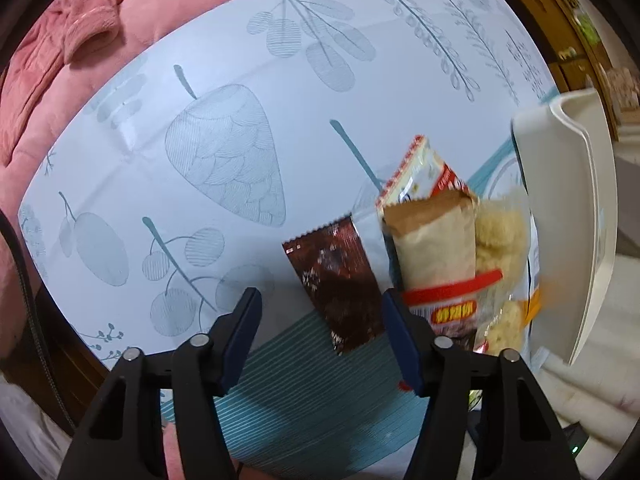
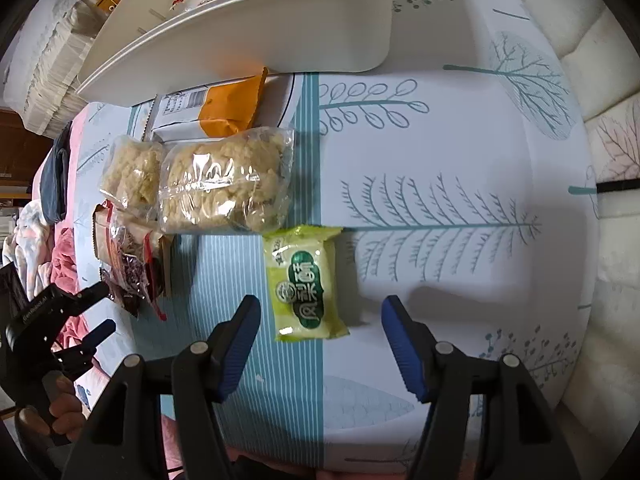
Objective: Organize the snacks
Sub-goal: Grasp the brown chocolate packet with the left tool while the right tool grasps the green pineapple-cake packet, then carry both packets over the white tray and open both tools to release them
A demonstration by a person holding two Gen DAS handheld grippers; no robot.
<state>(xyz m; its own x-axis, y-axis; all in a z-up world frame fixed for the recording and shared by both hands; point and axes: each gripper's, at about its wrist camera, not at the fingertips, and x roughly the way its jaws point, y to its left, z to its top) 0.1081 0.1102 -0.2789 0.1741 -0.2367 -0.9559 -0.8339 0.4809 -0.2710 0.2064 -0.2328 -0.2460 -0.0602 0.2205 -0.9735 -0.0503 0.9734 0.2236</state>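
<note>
My right gripper point(image 2: 320, 344), jaws spread and empty: the green-and-yellow plastic snack packet point(image 2: 306, 282) lies just ahead between them (long axis along my fingers); left gripper point(image 1: 320, 340) likewise open.

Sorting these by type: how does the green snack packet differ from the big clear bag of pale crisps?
The green printed snack packet is opaque and smaller; the clear bag of pale crisps is see-through, larger, lumpier. The packet lies alone; the bag touches other snacks. Both lie flat on the tablecloth.

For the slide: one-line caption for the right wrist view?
Open right gripper poised over green snack packet, clear bags and white bin beyond.
</note>
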